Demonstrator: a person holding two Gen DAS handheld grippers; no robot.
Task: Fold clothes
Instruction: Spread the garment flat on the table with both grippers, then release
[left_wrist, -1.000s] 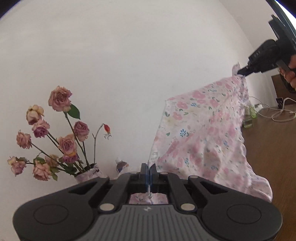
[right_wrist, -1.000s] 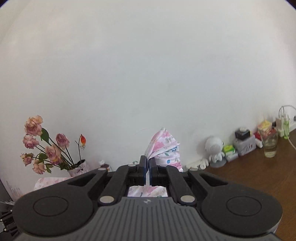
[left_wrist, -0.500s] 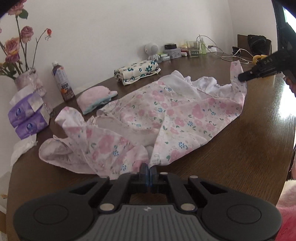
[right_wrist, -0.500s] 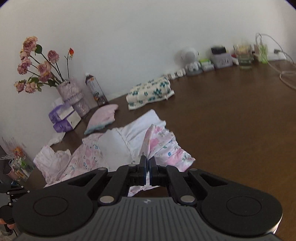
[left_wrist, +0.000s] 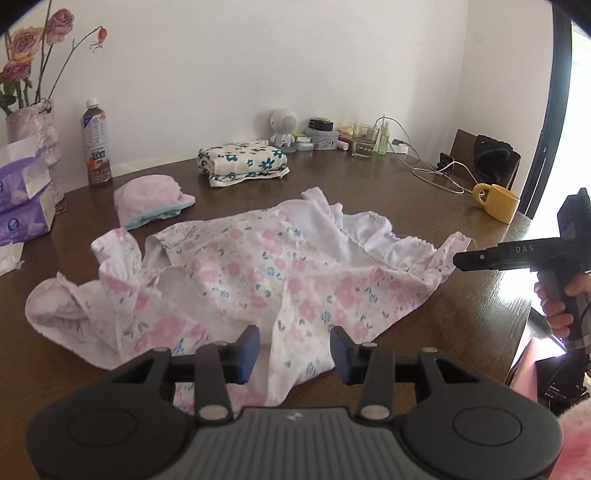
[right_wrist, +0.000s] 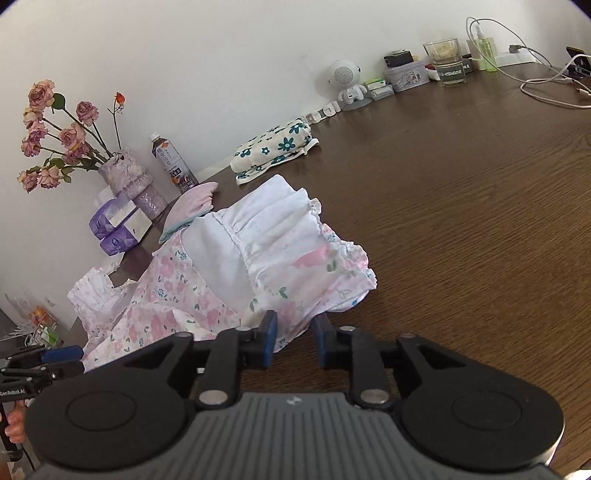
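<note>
A pink floral garment (left_wrist: 258, 280) with a white ruffled lining lies crumpled and spread on the brown wooden table (left_wrist: 424, 206). My left gripper (left_wrist: 294, 350) is open, its fingers on either side of the garment's near hem. My right gripper (right_wrist: 294, 338) is open at the garment's (right_wrist: 258, 258) right corner; it also shows in the left wrist view (left_wrist: 458, 258), just off the cloth's right tip. The left gripper shows in the right wrist view (right_wrist: 70, 360) at the far left.
A folded blue-flowered cloth (left_wrist: 242, 162) and a folded pink cloth (left_wrist: 151, 199) lie behind the garment. A vase of roses (right_wrist: 129, 181), a drink bottle (left_wrist: 96, 142), tissue packs (left_wrist: 22, 199), a yellow mug (left_wrist: 498, 201), a glass (left_wrist: 364, 142), cables and small items line the back.
The garment, held up by both shut grippers, was lowered onto the table. Both grippers have opened and let go of it.
</note>
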